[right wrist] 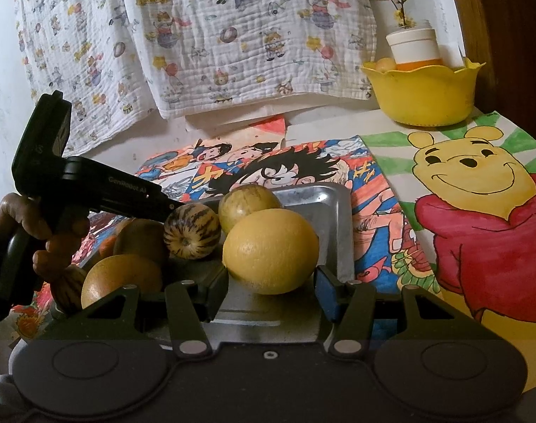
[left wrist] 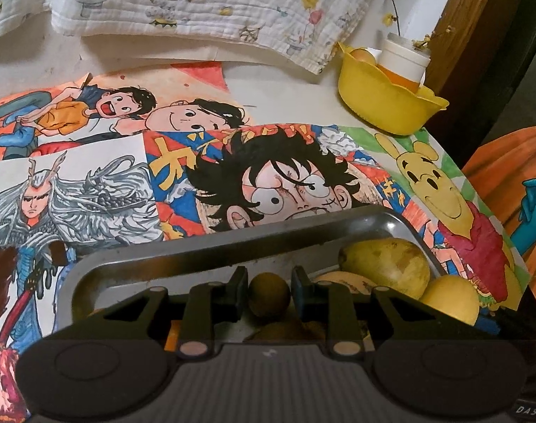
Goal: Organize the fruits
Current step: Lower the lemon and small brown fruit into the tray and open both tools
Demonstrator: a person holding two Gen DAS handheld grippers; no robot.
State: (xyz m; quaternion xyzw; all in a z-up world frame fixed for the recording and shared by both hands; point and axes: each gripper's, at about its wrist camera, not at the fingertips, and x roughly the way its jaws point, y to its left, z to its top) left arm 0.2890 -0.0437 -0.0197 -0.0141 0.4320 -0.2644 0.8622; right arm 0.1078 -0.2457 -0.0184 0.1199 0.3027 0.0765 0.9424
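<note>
The bench (right wrist: 320,123) is papered with coloured cartoon drawings, evidently as a work mat, with a printed cloth (right wrist: 204,35) draped behind and a yellow bowl (right wrist: 423,95) at the far corner, a likely destination. On a metal tray (right wrist: 324,201) the fruits are grouped for sorting. The right claw (right wrist: 271,289) brackets the large yellow fruit (right wrist: 270,250), its pads at the sides, contact unclear; the left claw (left wrist: 269,290) pinches a small brown fruit (left wrist: 269,294).

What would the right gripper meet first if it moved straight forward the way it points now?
Most likely the large yellow citrus fruit: it sits right between and just ahead of the fingers of the right gripper, on the metal tray. Whether the pads already touch it is unclear.
</note>
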